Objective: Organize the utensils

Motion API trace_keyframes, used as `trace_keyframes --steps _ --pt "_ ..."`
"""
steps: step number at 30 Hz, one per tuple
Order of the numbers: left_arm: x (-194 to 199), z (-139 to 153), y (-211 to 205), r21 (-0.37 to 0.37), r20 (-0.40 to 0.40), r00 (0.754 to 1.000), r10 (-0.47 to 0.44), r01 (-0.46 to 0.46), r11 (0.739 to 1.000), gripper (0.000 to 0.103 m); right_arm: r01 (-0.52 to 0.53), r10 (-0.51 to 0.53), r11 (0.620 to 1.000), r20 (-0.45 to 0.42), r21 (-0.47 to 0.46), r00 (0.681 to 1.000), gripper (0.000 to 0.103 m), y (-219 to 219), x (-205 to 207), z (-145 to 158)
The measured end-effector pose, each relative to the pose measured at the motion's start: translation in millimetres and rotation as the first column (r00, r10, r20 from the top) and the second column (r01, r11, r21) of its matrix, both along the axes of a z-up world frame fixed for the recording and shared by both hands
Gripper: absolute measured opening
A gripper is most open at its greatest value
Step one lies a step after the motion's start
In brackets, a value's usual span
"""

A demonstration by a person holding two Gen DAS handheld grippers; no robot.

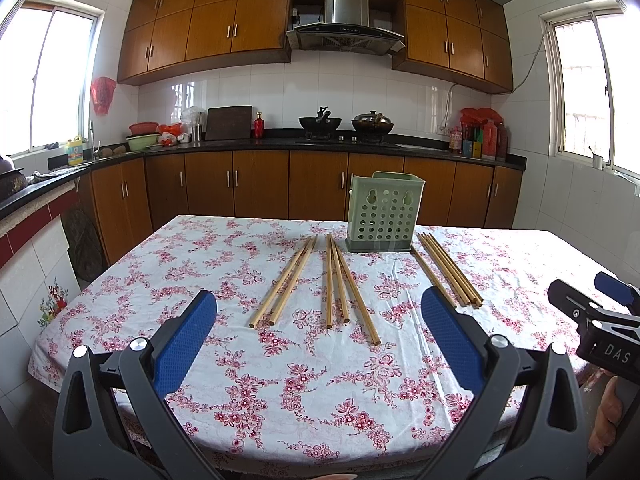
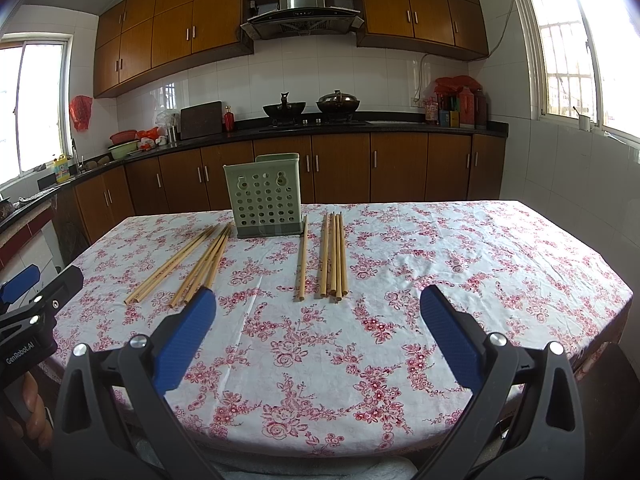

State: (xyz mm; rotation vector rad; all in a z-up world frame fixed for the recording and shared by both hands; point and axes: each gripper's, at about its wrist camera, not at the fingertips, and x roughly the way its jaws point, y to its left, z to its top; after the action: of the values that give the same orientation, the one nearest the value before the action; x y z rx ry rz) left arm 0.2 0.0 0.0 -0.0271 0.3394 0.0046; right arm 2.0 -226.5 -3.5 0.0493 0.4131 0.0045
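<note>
With both the left claw (image 1: 319, 334) and right claw (image 2: 318, 330) wide and empty above the near worktop (image 2: 460, 248), the thin chopsticks (image 2: 332, 254) flanking the far green holder (image 2: 264, 196) may roll or scatter under an off-centre pinch.
</note>
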Motion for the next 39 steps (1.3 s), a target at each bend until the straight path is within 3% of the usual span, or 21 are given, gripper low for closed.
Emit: trace_keyframes --steps 21,24,29,31,34,39 --pt "0 0 2 -0.006 -0.015 1.000 -0.008 0.007 1.000 0.101 0.000 0.000 1.000 -0.011 -0.001 1.000 0.099 1 1 0" --pt "14 -6 7 -0.022 -0.072 0.997 -0.013 0.012 1.000 0.101 -0.004 0.005 1.000 -0.046 0.015 0.999 0.099 -3 15 -3" --pt "64 -22 33 -0.134 -0.247 0.969 -0.016 -0.018 0.991 0.101 0.059 -0.045 0.995 -0.172 0.079 0.984 0.099 -25 60 -13" --pt "82 -26 42 -0.121 -0.303 0.953 0.003 -0.042 0.992 0.101 0.082 -0.056 0.991 -0.228 0.107 0.972 0.095 -37 85 -17" --pt "107 -31 55 -0.082 -0.371 0.928 0.038 -0.074 0.994 0.101 0.121 -0.075 0.985 -0.326 0.120 0.942 0.080 -51 127 -27" --pt "140 -39 75 -0.085 -0.459 0.888 0.032 -0.080 0.993 0.101 0.140 -0.036 0.971 -0.459 0.195 0.888 0.044 -68 191 -52"
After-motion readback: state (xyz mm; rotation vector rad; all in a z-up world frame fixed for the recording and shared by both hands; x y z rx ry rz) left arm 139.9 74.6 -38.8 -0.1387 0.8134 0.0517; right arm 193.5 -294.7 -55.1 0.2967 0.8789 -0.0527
